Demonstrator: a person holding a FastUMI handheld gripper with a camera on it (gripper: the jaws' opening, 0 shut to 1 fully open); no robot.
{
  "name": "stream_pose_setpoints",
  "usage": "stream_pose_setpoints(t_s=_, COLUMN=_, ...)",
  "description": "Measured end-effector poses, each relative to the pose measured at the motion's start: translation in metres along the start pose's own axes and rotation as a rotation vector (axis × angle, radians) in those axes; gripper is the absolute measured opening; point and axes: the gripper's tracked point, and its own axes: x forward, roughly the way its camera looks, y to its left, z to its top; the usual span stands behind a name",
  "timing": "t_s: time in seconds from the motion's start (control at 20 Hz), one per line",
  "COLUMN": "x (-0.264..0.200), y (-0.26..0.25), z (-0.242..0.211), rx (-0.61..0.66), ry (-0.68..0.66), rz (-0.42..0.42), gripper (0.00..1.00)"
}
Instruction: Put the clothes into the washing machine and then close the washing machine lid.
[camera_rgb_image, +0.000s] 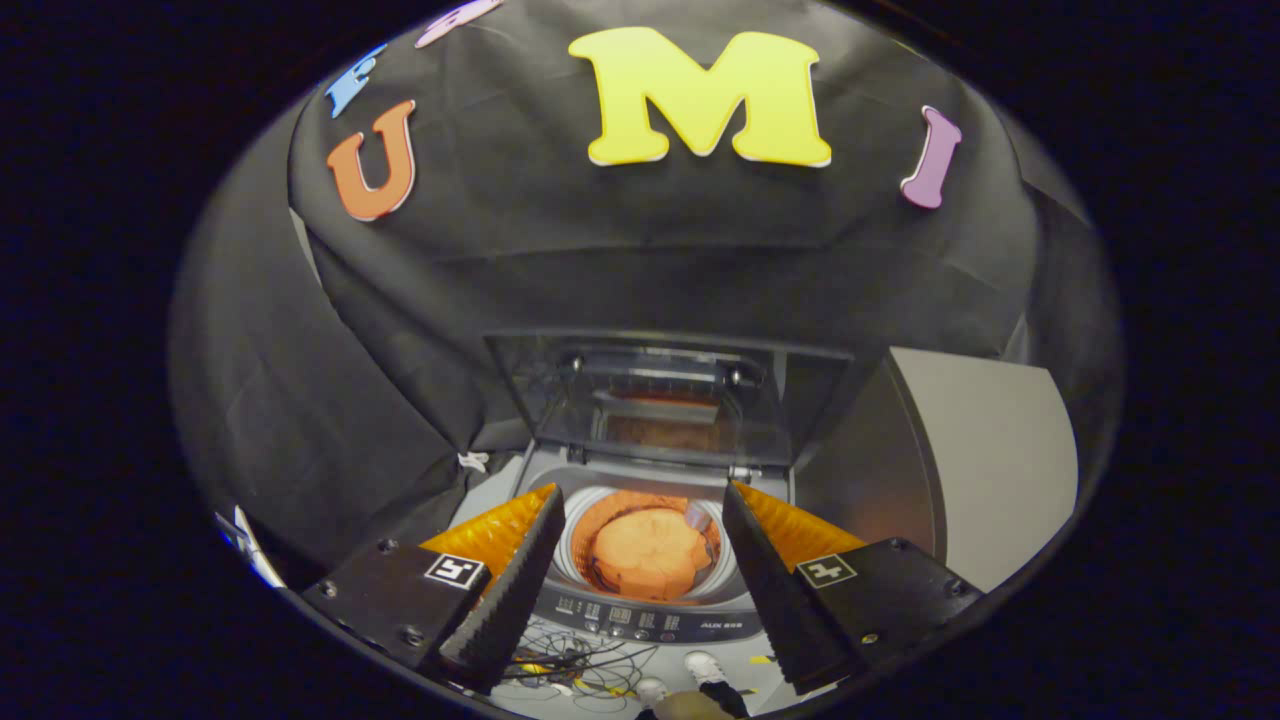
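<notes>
While gripper (640, 500) open, clothes (648, 552) beyond

The washing machine (650, 600) is grey and its round tub opens at the top. The orange clothes (648, 552) lie bunched in a soft heap down inside the tub. The see-through lid (660, 400) is still open. It stands up at the back edge of the washing machine, and some orange shows in its glass.

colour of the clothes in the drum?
Orange, in the gripper view: the clothes lie in the washer drum, beyond the open gripper.
</notes>
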Motion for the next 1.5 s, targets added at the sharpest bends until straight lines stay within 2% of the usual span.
stream_pose_setpoints(t_s=0.4, x=0.023, y=0.005, z=0.085, rx=0.027, ry=-0.059, rz=-0.008, gripper=0.99)
stream_pose_setpoints(t_s=0.75, x=0.063, y=-0.006, z=0.125, rx=0.048, ry=-0.052, rz=-0.042, gripper=0.99)
stream_pose_setpoints(t_s=1.2, x=0.13, y=-0.015, z=0.135, rx=0.054, ry=0.022, rz=-0.072, gripper=0.99)
stream_pose_setpoints(t_s=1.5, x=0.156, y=-0.024, z=0.119, rx=0.051, ry=0.074, rz=-0.093, gripper=0.98)
